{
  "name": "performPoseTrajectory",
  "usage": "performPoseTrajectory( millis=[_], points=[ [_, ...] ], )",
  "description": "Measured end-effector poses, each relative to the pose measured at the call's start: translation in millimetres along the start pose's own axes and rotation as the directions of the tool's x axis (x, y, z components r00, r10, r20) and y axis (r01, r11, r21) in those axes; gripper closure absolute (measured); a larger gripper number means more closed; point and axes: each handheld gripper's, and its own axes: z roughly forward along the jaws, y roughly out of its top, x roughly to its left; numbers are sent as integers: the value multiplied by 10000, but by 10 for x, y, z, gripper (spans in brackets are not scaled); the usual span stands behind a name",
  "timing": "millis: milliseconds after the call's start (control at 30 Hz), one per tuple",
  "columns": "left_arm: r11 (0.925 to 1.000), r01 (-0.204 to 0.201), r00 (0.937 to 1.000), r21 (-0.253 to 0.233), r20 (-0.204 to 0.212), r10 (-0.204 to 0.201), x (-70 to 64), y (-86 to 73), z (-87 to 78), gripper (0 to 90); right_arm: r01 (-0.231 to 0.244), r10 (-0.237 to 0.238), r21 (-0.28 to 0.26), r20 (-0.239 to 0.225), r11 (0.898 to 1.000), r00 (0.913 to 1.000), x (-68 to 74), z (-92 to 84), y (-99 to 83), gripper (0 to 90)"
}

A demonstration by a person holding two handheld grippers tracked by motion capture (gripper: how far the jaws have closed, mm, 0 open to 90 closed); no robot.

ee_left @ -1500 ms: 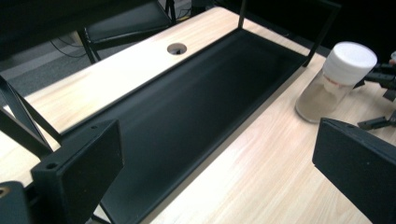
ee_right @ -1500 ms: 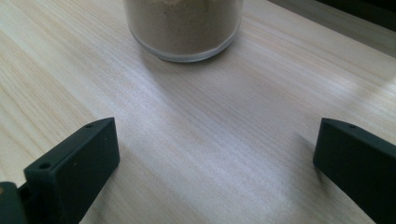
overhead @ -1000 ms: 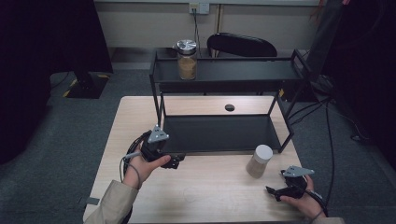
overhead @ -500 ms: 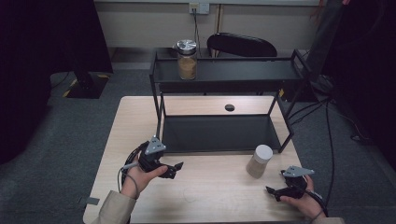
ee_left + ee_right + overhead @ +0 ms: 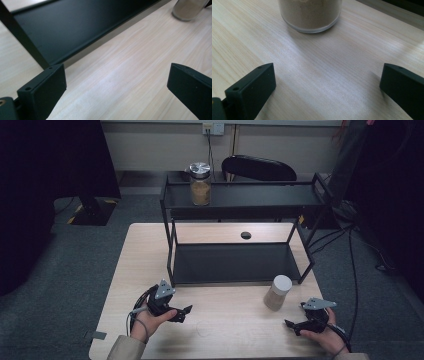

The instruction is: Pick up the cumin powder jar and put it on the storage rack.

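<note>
Left gripper (image 5: 186, 311) has dropped from the rack (image 5: 235, 265) corner to the table (image 5: 230, 330), jaws wide, empty; right gripper (image 5: 291, 325) unmoved, wide open, empty. White-lidded jar (image 5: 278, 292) stands just ahead of it; pickup likely next

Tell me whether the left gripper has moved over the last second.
Yes. The left gripper has drawn back from the black shelf's front corner post toward the table's near edge and turned to point right, toward the jar.

table (image 5: 332, 82): pale matt wood | jar (image 5: 310, 13): clear glossy glass | rack (image 5: 75, 27): matt black metal
</note>
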Motion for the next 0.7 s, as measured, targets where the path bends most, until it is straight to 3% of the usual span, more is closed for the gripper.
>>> performPoseTrajectory(
  millis=[333,700],
  points=[
    [9992,-5,9997,408,-240,15,-29,-264,134,19,-1,1,1,-1,10000,10000,0,0,0,0],
    [9967,-137,9998,794,-151,149,-22,-368,207,22,2,-2,0,0,10000,10000,0,0,0,0]
  ],
)
